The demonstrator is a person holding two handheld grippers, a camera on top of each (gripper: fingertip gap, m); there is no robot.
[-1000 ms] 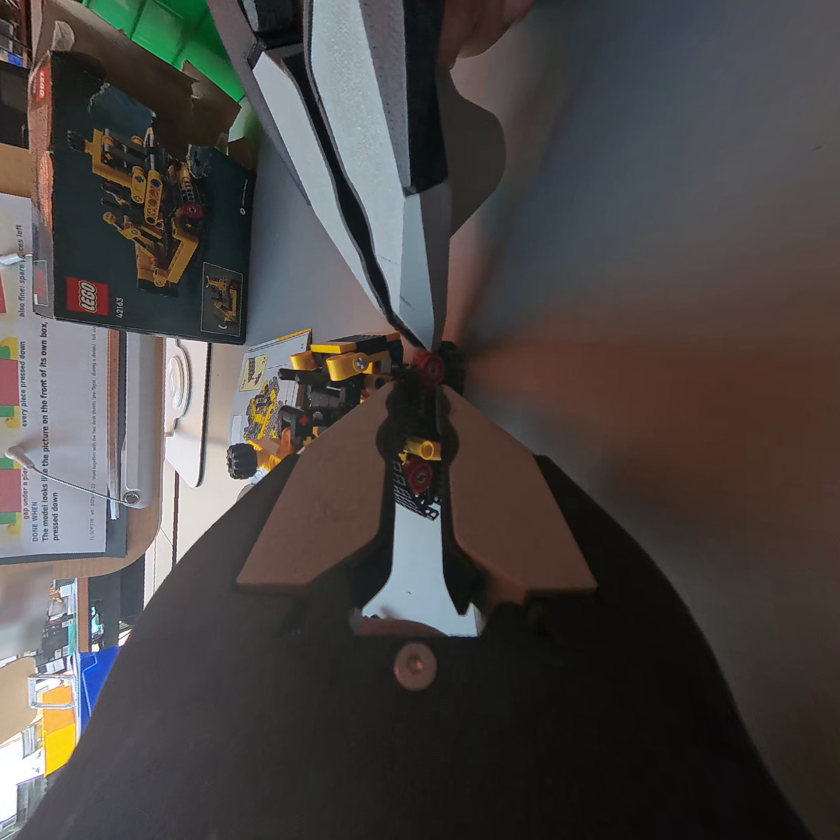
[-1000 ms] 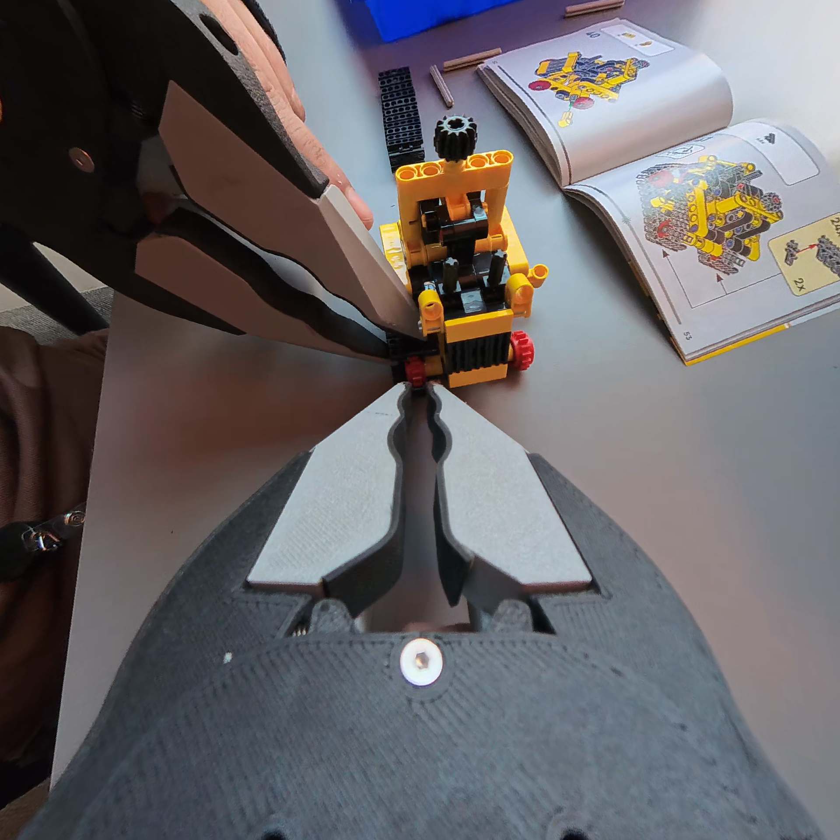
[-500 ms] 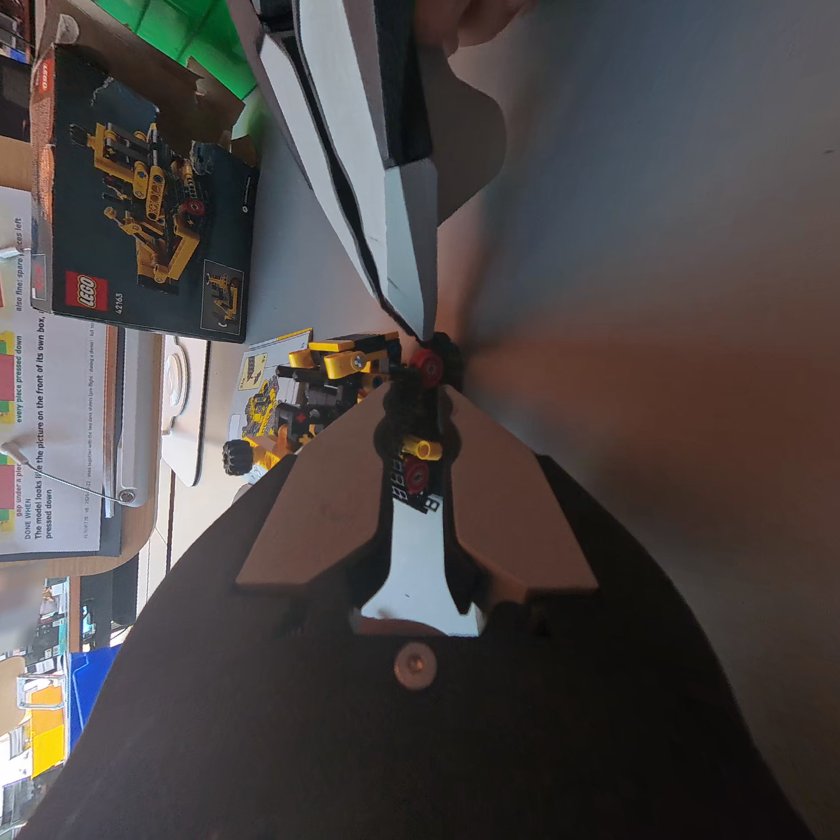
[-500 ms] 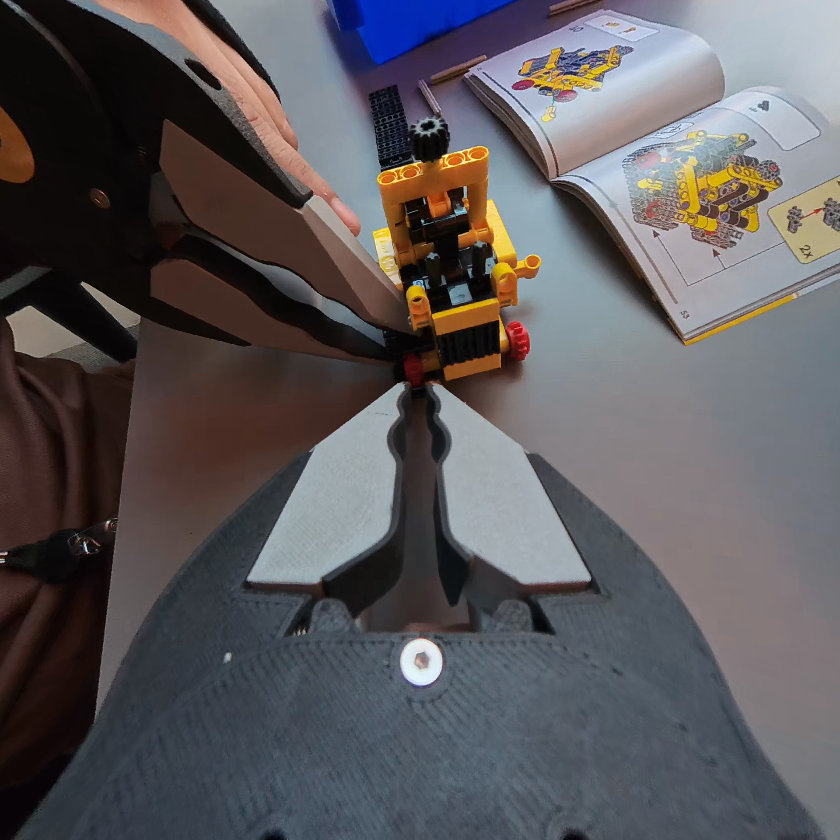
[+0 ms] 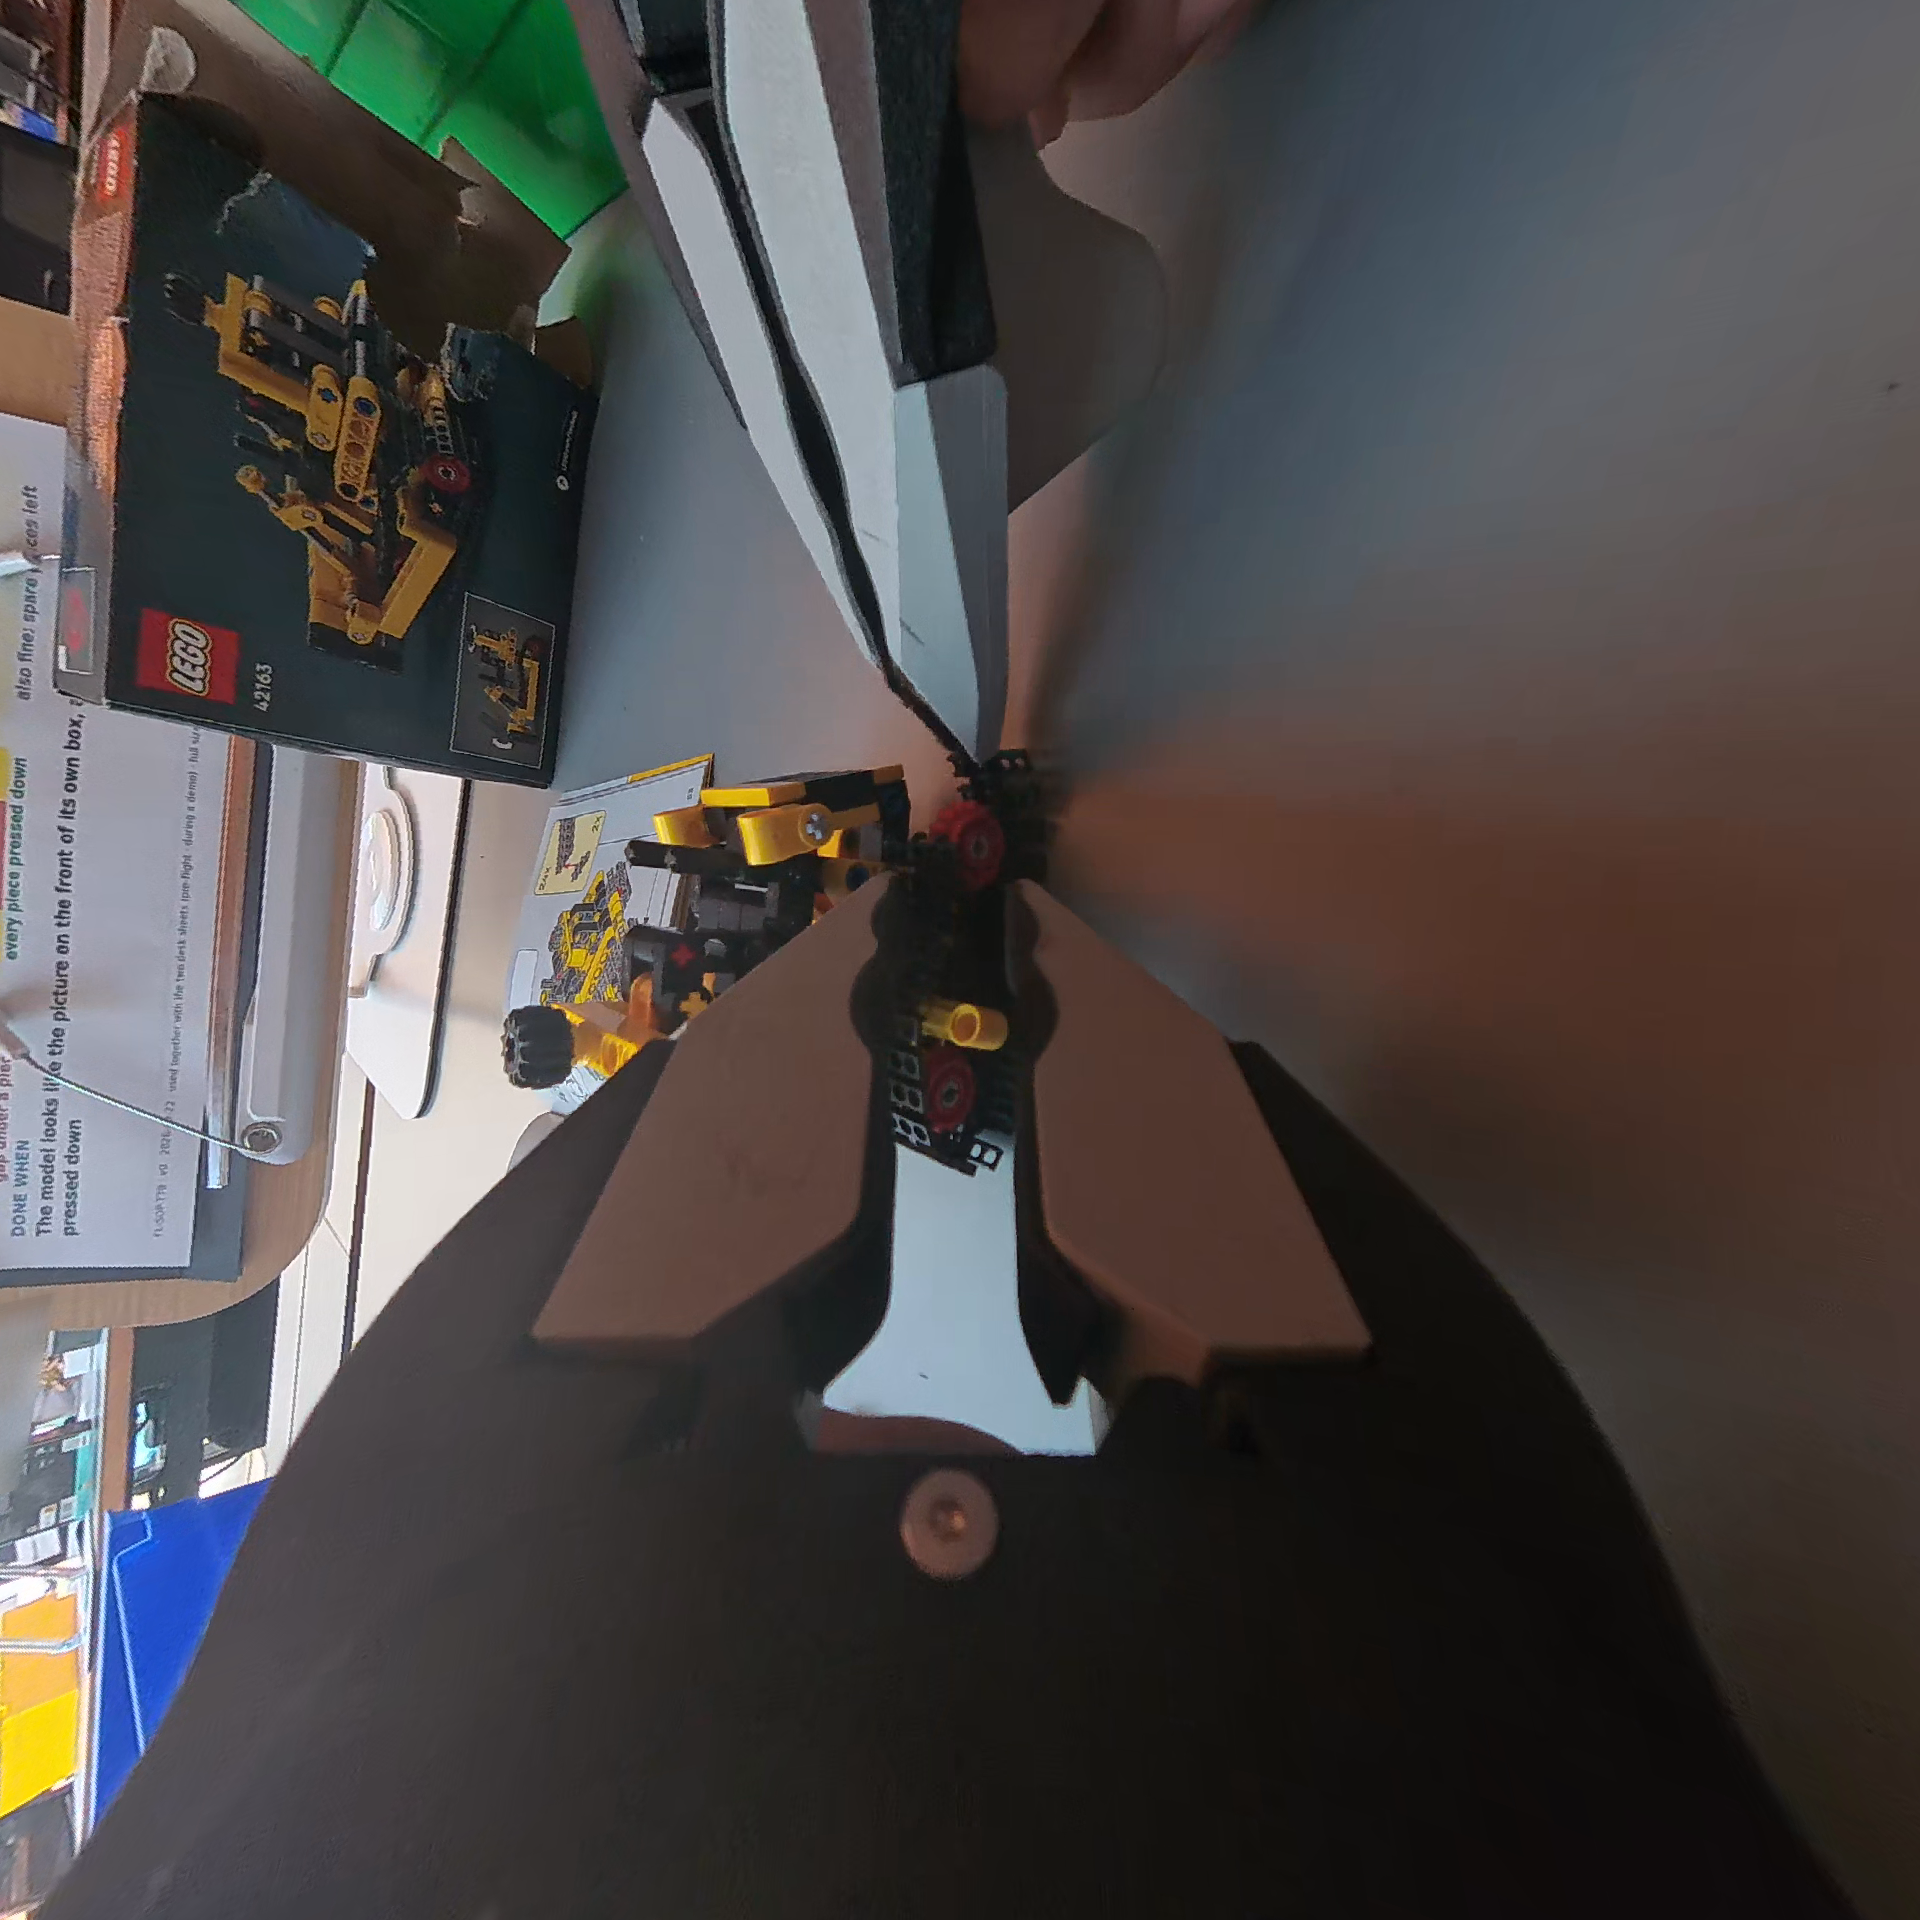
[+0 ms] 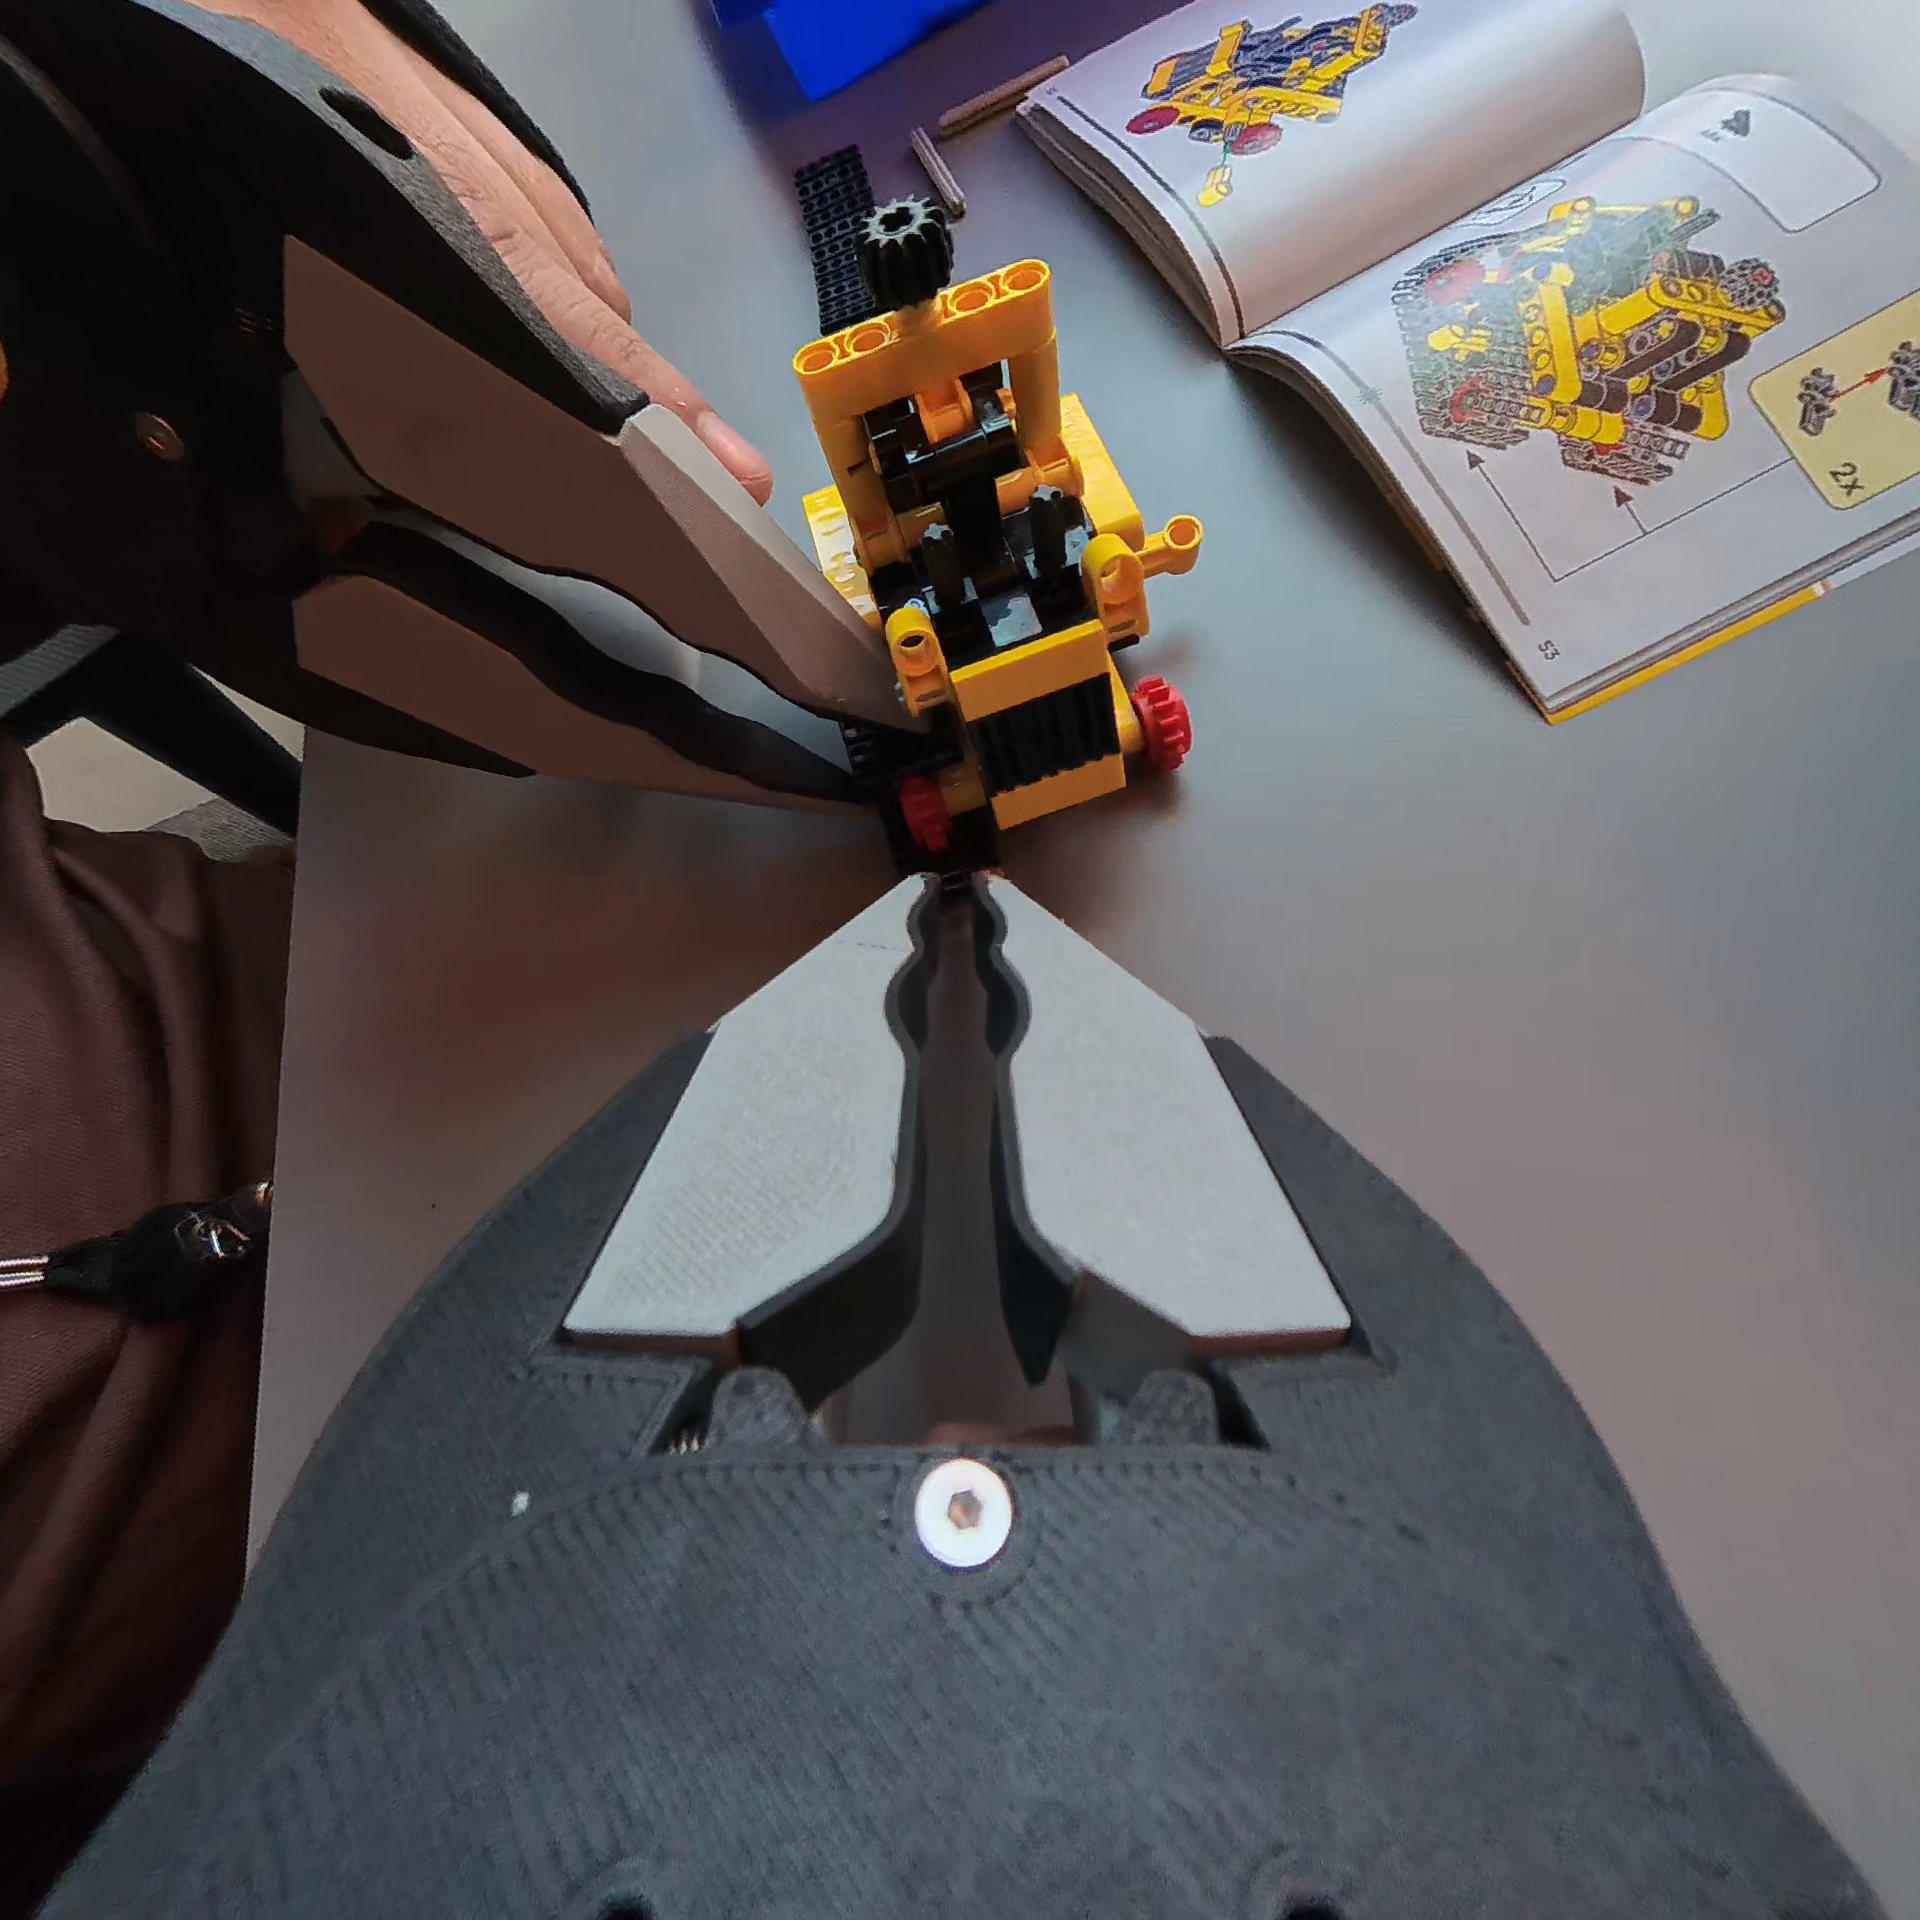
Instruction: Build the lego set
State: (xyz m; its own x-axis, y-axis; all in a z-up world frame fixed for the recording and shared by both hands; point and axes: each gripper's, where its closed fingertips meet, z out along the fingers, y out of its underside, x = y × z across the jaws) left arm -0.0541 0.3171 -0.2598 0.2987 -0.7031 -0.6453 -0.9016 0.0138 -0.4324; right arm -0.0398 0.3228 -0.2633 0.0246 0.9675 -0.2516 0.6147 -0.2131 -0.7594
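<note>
L gripper (image 6: 883, 764) comes in from upper left of the right wrist view, jaws clamped on the black track (image 6: 940, 831) at the side of the yellow lego bulldozer (image 6: 997, 561), frame centre on the grey table (image 6: 1455, 1039). R gripper (image 6: 951, 883), lower centre, is nearly closed, tips pinching the track's near end. Open instruction booklet (image 6: 1507, 312) upper right.
</note>
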